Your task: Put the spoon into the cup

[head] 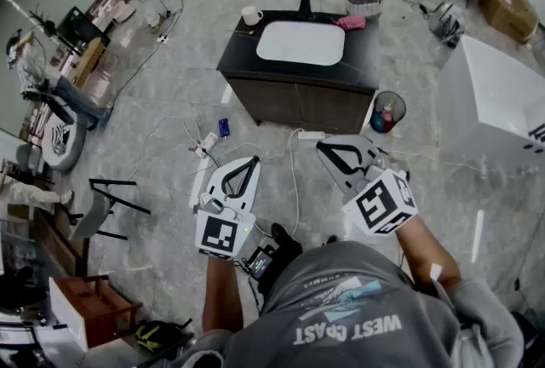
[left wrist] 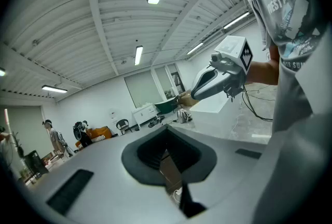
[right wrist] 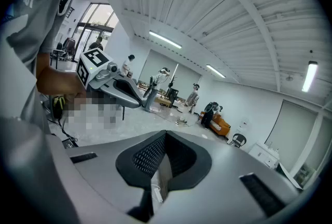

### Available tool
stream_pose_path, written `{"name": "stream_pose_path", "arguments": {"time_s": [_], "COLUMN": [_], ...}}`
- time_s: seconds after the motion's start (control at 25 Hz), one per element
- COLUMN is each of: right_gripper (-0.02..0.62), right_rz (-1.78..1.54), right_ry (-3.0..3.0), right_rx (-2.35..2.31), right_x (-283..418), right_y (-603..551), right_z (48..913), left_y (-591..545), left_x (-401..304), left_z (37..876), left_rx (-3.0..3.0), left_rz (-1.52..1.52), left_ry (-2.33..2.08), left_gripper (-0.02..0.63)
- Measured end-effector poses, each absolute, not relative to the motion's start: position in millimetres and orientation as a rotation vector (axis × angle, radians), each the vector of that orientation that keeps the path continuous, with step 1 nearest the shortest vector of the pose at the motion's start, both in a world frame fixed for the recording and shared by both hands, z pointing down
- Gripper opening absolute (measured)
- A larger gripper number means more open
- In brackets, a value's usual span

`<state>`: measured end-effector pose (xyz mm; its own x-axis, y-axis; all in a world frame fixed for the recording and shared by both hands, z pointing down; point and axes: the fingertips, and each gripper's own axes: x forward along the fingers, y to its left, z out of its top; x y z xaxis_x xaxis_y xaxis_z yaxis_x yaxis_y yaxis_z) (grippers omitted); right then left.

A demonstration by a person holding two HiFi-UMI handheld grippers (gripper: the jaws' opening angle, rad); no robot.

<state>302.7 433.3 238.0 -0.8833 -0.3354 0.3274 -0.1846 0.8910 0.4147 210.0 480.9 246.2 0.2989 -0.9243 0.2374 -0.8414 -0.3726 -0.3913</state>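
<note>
A white cup [head: 251, 15] stands on the back left corner of a dark cabinet [head: 294, 98] that has a white sink basin [head: 301, 43]. Just in front of the cup lies a thin pale object [head: 243, 32], too small to tell whether it is the spoon. Both grippers hang over the floor, well short of the cabinet. My left gripper [head: 253, 160] [left wrist: 167, 158] is shut and holds nothing. My right gripper [head: 323, 146] [right wrist: 163, 162] also has its jaws together with nothing in them. Each gripper view shows the other gripper off to one side.
On the cabinet are a black faucet [head: 304, 2] and a pink cloth [head: 350, 21]. A bin [head: 387, 112] stands at the cabinet's right, and a white table [head: 498, 102] further right. Cables and a power strip [head: 207, 145] lie on the floor. People stand at the far left.
</note>
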Motion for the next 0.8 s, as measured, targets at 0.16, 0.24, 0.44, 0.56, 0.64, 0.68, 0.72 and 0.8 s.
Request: {"name": "stream_pose_path", "arguments": {"time_s": [0.16, 0.24, 0.44, 0.56, 0.64, 0.68, 0.72, 0.8], "right_gripper": [0.031, 0.031, 0.031, 0.031, 0.031, 0.031, 0.031, 0.032], "right_rz": [-0.525, -0.522, -0.510, -0.494, -0.475, -0.464, -0.456, -0.446], "right_ry": [-2.662, -2.665, -2.661, -2.662, -2.671, -2.675, -2.677, -2.679], "right_rx": [0.379, 0.377, 0.372, 0.367, 0.369, 0.371, 0.374, 0.382], "right_x": [299, 298, 297, 296, 295, 295, 294, 294], "right_y": [435, 436, 438, 439, 440, 440, 440, 439], "right_z": [241, 241, 244, 247, 248, 248, 248, 249], "left_y": [484, 486, 488, 489, 490, 491, 491, 491], "left_x": [207, 206, 204, 203, 202, 202, 201, 200], "left_z": [251, 251, 254, 257, 259, 258, 259, 260], "left_rx": [-2.370, -2.375, -2.380, -2.386, -2.392, -2.397, -2.400, -2.405], "left_rz": [-0.632, -0.634, -0.636, -0.632, -0.636, -0.637, -0.638, -0.640], "left_ry": [1.631, 1.637, 1.639, 1.638, 1.642, 1.644, 1.645, 1.645], "left_gripper": [0.003, 0.003, 0.003, 0.003, 0.003, 0.003, 0.003, 0.003]}}
